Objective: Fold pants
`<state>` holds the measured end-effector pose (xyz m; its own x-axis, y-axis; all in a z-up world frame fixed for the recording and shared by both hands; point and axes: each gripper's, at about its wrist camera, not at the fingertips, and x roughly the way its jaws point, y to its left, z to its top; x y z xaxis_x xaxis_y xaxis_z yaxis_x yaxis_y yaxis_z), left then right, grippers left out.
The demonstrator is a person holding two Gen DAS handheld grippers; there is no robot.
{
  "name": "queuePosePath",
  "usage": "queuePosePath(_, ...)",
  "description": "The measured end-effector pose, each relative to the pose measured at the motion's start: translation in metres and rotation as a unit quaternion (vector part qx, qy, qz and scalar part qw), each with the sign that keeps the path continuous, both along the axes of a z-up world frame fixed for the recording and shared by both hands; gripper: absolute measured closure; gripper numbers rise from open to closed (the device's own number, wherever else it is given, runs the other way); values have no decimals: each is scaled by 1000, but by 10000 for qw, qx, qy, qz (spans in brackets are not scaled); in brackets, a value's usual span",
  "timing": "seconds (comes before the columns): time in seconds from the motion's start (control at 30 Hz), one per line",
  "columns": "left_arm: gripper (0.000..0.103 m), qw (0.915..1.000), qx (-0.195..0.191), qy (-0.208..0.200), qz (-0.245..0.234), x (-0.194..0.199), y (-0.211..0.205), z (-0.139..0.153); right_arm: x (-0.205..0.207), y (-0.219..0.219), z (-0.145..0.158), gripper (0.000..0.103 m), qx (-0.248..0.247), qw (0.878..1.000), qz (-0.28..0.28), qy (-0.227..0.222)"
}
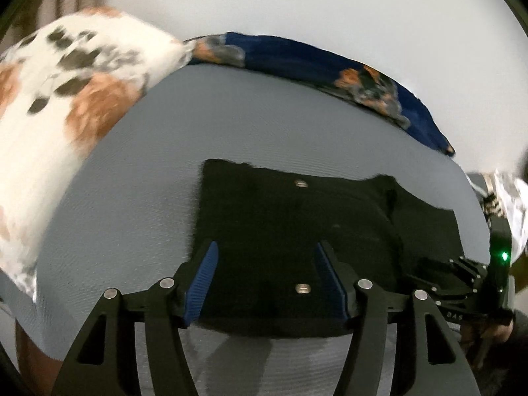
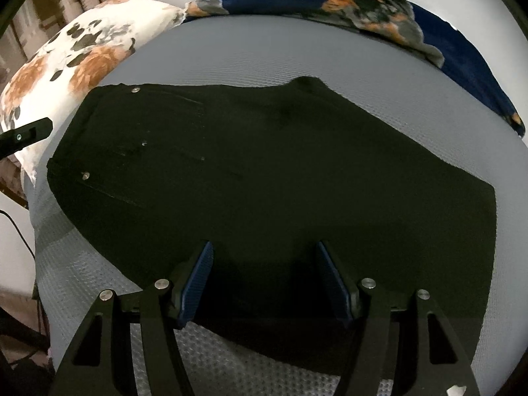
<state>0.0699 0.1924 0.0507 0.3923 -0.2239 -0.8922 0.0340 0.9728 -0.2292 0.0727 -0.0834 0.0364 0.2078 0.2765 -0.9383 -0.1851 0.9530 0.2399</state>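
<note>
Black pants (image 2: 280, 178) lie spread flat on a grey textured bed sheet (image 2: 264, 56), waistband with metal buttons to the left. In the left wrist view the pants (image 1: 297, 231) fill the centre. My left gripper (image 1: 265, 257) is open, its blue pads above the waistband end, with one button between them. My right gripper (image 2: 262, 257) is open and empty above the near edge of the pants. The right gripper's body also shows at the right edge of the left wrist view (image 1: 478, 277). A tip of the left gripper shows at the left edge of the right wrist view (image 2: 29, 135).
A white floral pillow (image 2: 66, 62) lies at the back left of the bed. A dark blue floral blanket (image 2: 379, 10) runs along the far edge against a white wall (image 1: 297, 0). A black cable (image 2: 16, 227) hangs at the left.
</note>
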Motion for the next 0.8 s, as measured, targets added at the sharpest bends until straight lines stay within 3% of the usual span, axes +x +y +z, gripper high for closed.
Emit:
queuePosePath(0.3, 41, 9947, -824, 537, 306, 11, 48, -30, 18, 8, 9, 41, 600, 9978, -237, 163)
queuePosePath(0.63, 41, 9730, -1843, 1352, 327, 26, 74, -77, 52, -12, 32, 41, 306, 9966, -755, -95)
queuePosePath(0.8, 40, 9634, -2272, 1418, 123, 31, 84, -85, 63, -22, 40, 41, 96, 9955, -922, -174)
